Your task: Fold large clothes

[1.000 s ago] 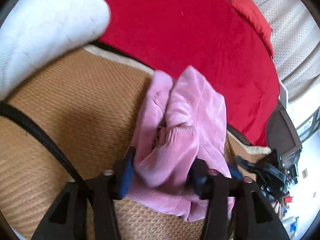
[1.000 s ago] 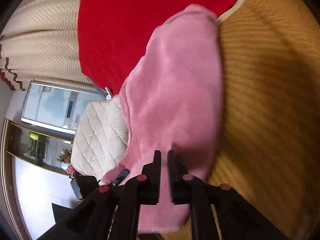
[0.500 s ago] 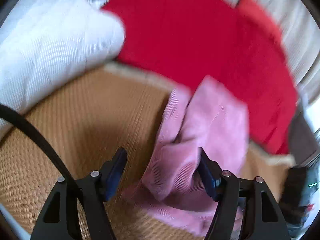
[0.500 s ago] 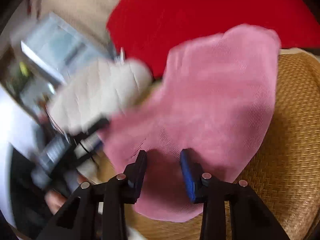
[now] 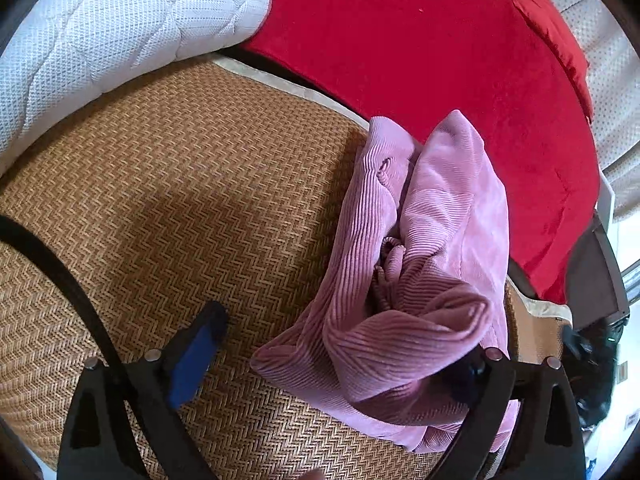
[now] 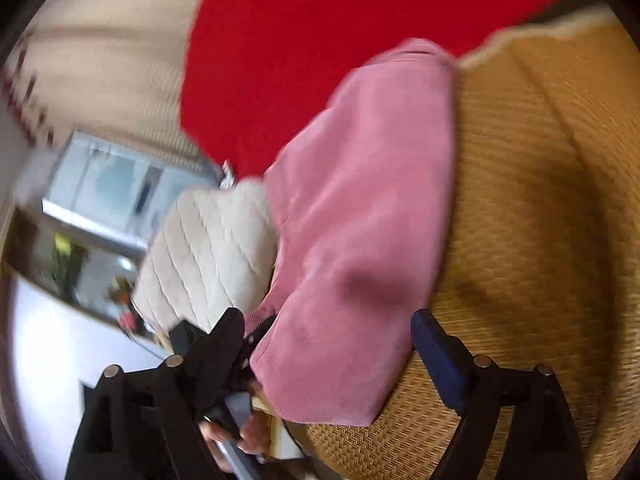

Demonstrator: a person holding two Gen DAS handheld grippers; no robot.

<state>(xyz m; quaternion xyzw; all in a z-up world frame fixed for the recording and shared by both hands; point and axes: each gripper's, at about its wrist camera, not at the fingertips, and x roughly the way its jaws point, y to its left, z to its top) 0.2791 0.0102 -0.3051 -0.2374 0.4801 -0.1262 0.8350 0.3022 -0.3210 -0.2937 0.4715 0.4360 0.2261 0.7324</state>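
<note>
- The pink garment (image 5: pixel 416 280) lies bundled on the woven mat (image 5: pixel 180 208), its long axis running near to far.
- Left gripper (image 5: pixel 332 364): jaws just opened wide, cloth loose between them.
- Right gripper (image 6: pixel 332 344): jaws likewise just opened, straddling the garment's near end, unpinched.

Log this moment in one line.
left gripper: open, just widened | right gripper: open, just widened | pink garment: released, bunched on woven mat
</note>
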